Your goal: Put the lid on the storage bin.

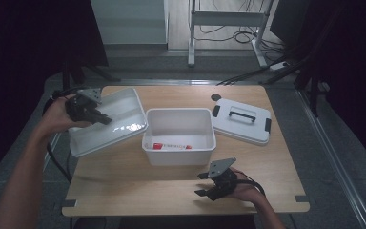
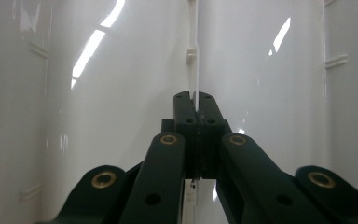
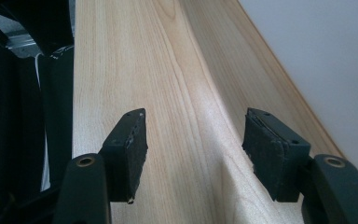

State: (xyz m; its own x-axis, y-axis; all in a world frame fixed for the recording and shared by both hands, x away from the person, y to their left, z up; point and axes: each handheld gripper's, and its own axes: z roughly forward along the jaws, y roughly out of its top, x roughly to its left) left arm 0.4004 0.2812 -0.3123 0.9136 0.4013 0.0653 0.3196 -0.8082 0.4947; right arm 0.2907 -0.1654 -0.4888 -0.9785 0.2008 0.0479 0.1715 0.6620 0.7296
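Left gripper: seen at the 9 o'clock side of the table in the high view. Its jaws are pressed fully together on the thin rim of a white plastic tray; in the left gripper view the rim edge is seen running straight up out of the closed fingertips, with glossy white wall on either side. The tray is held tilted, its left part raised off the wood, its right corner just beside the upper left corner of the white storage box.

Storage box: set at table centre, open-topped, upright. A red-and-white packet is seen lying flat on its floor along the near wall.

Lid: white, with a dark handle and dark side clips, laid flat at 2 o'clock from the box, just beside it; whether they touch cannot be told.

Right gripper: seen at 5 o'clock from the box, near the front table edge, held in the right hand. In the right gripper view its two padded fingers are spread apart, with bare wood grain between them; nothing is gripped. The white wall of the box is seen at the upper right of that view.
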